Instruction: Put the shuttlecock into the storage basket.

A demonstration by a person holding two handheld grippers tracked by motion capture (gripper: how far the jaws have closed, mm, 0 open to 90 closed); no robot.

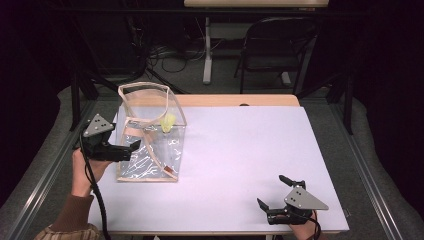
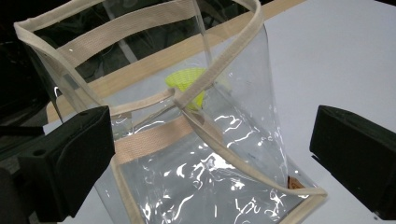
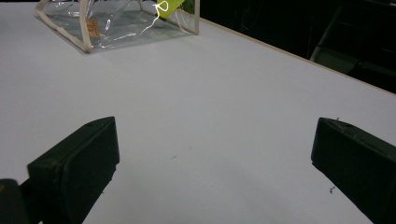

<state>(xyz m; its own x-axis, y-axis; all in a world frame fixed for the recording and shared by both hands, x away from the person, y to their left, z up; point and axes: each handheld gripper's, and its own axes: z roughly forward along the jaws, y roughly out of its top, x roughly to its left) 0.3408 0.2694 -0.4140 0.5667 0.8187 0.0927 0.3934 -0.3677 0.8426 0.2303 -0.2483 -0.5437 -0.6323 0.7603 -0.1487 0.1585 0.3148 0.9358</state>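
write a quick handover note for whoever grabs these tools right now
Left tool: open, jaws wide, right at the near-left side of the bag, not gripping it.
Right tool: open, holding nothing, low over the table at its near-right corner.
Bag: clear, tan-trimmed, standing upright on the left of the table, top open, straps draped inside.
Yellow item: at the bag's far side; whether it is inside I cannot tell.
Done: nothing gripped so far.
Left: probably grip the bag with the left tool.

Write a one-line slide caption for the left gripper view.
Open left gripper facing a clear plastic tote bag with beige webbing trim, a yellow-green object visible through it, on a white table.
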